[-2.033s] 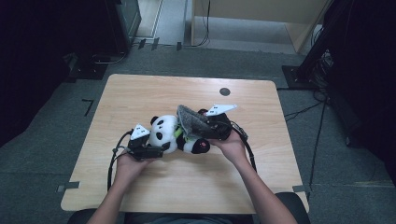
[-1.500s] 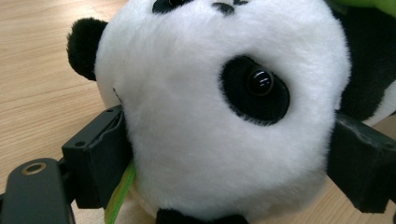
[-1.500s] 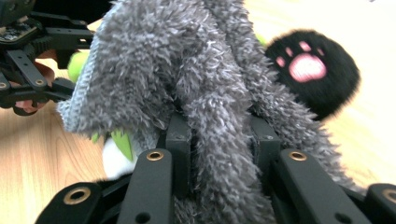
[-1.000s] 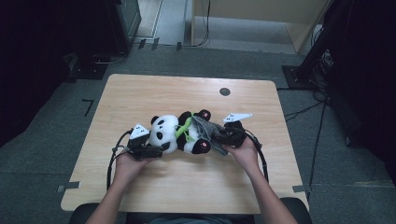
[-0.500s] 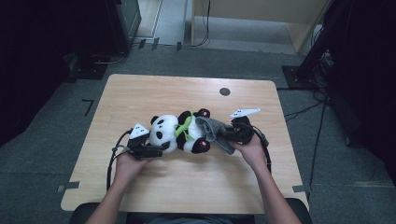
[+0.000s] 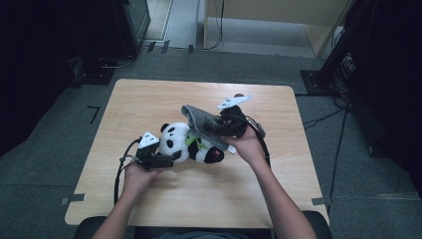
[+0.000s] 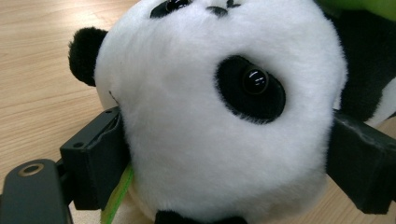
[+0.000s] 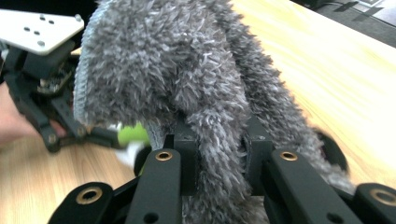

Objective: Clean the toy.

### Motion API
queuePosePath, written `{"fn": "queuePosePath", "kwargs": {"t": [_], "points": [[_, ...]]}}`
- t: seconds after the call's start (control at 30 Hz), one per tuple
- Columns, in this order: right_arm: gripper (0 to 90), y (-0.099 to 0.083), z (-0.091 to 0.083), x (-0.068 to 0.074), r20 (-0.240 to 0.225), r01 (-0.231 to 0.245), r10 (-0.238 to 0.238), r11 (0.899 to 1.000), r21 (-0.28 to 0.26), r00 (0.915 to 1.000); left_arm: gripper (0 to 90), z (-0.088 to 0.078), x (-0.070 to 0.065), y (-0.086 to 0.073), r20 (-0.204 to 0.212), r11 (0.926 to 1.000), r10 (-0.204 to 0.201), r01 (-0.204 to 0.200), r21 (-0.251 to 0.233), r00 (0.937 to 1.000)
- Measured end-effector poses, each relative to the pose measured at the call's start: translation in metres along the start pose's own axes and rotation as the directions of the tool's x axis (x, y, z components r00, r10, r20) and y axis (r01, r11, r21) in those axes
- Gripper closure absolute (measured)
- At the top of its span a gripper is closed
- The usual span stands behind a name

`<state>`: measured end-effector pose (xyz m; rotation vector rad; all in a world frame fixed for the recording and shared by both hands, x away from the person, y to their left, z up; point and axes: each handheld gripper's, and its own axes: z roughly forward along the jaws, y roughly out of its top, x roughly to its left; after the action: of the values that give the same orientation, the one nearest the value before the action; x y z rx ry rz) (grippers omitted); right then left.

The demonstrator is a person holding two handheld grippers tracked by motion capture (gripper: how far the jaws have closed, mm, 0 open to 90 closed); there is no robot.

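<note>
A black-and-white panda plush (image 6: pixel 191 144) with a green scrap at its neck lies on its side in the middle of the wooden table (image 6: pixel 149 99). My left gripper (image 6: pixel 171 153) is shut on its head; in the left gripper view the two black jaws press into the white fur (image 7: pixel 219 116) from both sides. My right gripper (image 6: pixel 215 125) is raised above the panda's body and is shut on a grey fuzzy cloth (image 6: pixel 198 121). In the right gripper view the cloth (image 8: pixel 173 70) is pinched between the jaws (image 8: pixel 219 144) and drapes over them.
Black cables trail from both grippers across the table. Grey tape marks (image 6: pixel 72 200) sit at the near corners. Dark cabinets (image 6: pixel 129 20), a wooden unit (image 6: pixel 278 15) and floor cables surround the table.
My right gripper pulled the grey cloth off to the right, then rose and came back over the panda with the cloth hanging from it. The left hand and the panda's head stayed put.
</note>
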<state>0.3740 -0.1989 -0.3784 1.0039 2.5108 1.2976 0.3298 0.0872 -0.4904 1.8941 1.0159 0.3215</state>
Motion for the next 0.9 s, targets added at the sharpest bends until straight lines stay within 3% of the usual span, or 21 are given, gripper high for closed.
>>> {"fn": "queuePosePath", "kwargs": {"t": [0.27, 0.37, 0.5, 0.6, 0.7, 0.8, 0.9], "points": [[73.3, 0.037, 0.042, 0.014, -0.062, 0.052, -0.047, 0.997, 0.066, 0.9969, 9.3, -0.001, -0.001, -0.001, -0.004, 0.9999, 0.01, -0.01, -0.003, 0.9999], [73.5, 0.043, 0.064, 0.023, -0.06, 0.096, -0.089, 0.986, 0.135, 0.9942, 9.2, 0.0, -0.001, -0.001, -0.005, 1.0, 0.008, -0.008, -0.006, 1.0], [69.6, 0.042, 0.084, 0.023, -0.074, 0.119, -0.107, 0.976, 0.185, 0.9915, 9.2, 0.0, -0.001, -0.002, -0.01, 1.0, 0.002, -0.002, -0.006, 0.9999], [57.7, 0.042, 0.088, 0.021, -0.079, 0.14, -0.129, 0.979, 0.145, 0.9884, 9.9, 0.0, -0.001, -0.002, -0.012, 0.9999, 0.003, -0.003, -0.012, 0.9999], [69.6, 0.045, 0.089, 0.019, -0.132, 0.092, -0.073, 0.986, 0.14, 0.9886, 12.5, -0.001, -0.003, -0.001, -0.022, 0.9998, 0.016, -0.016, -0.008, 0.9996], [74.3, 0.05, 0.089, 0.026, -0.112, 0.096, -0.077, 0.98, 0.172, 0.9906, 13.6, -0.001, -0.002, -0.001, -0.019, 0.9998, 0.017, -0.017, -0.009, 0.9997], [74.4, 0.055, 0.086, 0.038, -0.146, 0.124, -0.104, 0.982, 0.139, 0.9838, 13.8, -0.001, -0.003, -0.001, -0.022, 0.9998, 0.016, -0.016, -0.015, 0.9996]]}}
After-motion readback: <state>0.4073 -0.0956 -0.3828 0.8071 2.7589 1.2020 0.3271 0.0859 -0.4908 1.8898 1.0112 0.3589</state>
